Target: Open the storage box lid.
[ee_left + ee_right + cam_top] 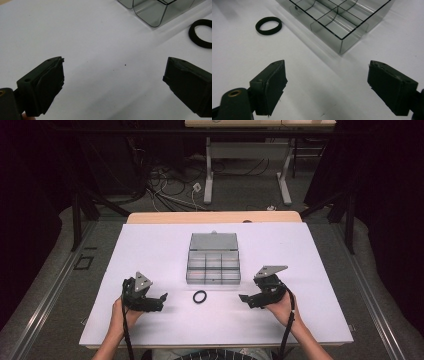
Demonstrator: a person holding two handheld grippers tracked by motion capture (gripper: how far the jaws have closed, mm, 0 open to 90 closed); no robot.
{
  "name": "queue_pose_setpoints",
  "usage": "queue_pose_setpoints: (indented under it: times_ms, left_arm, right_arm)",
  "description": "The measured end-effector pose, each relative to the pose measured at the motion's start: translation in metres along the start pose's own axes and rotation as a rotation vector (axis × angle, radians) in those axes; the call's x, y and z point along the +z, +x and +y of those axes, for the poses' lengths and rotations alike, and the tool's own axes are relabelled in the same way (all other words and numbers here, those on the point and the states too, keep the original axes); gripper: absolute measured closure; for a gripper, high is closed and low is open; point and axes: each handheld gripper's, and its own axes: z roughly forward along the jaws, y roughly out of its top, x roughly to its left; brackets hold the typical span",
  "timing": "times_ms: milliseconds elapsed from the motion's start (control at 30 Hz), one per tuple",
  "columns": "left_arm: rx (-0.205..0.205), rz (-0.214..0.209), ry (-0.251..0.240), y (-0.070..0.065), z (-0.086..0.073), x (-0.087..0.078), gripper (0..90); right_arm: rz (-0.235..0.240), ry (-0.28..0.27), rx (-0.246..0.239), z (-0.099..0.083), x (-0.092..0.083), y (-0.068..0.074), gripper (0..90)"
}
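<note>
With both the left gripper [161, 298] and the right gripper [244, 298] spread wide and empty, the black ring [199, 296] lies just before the clear box [213, 265], toward the table's near edge, so one should come down slowly, straight over it.

The high view looks forward and down from above the table's [150, 245] near edge. Each gripper view rides low and close over the tabletop, facing the compartment box [150, 12] and the black ring [268, 25], which all three views share.
</note>
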Motion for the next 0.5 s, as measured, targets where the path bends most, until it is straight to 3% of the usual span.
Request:
queue_pose_setpoints:
  times_ms: [267,500]
  left_arm:
    - [-0.009,0.007,0.000,0.002,-0.003,-0.002,3.0]
    - [0.013,0.013,0.008,0.004,-0.004,-0.001,3.0]
  right_arm:
    - [0.025,0.012,-0.020,0.002,0.003,0.005,11.4]
    - [0.053,0.023,-0.047,0.003,0.008,0.013,6.2]
